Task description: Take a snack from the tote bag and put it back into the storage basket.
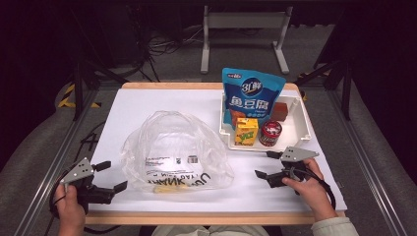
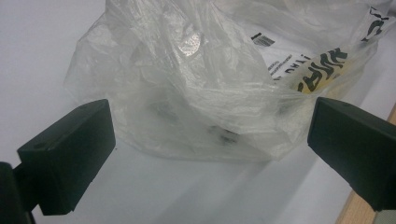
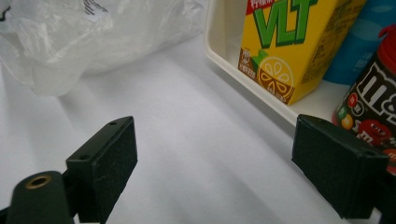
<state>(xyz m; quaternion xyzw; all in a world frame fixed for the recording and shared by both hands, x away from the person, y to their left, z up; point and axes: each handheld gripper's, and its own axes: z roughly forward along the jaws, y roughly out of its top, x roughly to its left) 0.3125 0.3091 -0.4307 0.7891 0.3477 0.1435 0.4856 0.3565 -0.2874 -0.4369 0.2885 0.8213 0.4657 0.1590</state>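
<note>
The white worktop [image 1: 162, 105] spans the middle of the frame. A crumpled clear plastic bag with black lettering [image 1: 174, 155] lies at lower centre. At upper right, a white rectangular plastic tray [image 1: 304, 118] holds a tall blue foil pouch [image 1: 251, 96], a yellow lemon-tea carton [image 1: 246, 132] and a red-lidded candy tub [image 1: 270, 133]. The left tongs [image 1: 112, 176], lower left, gape wide beside the bag, holding nothing. The right tongs [image 1: 265, 164], lower right, stand equally wide and empty just before the tray.
</note>
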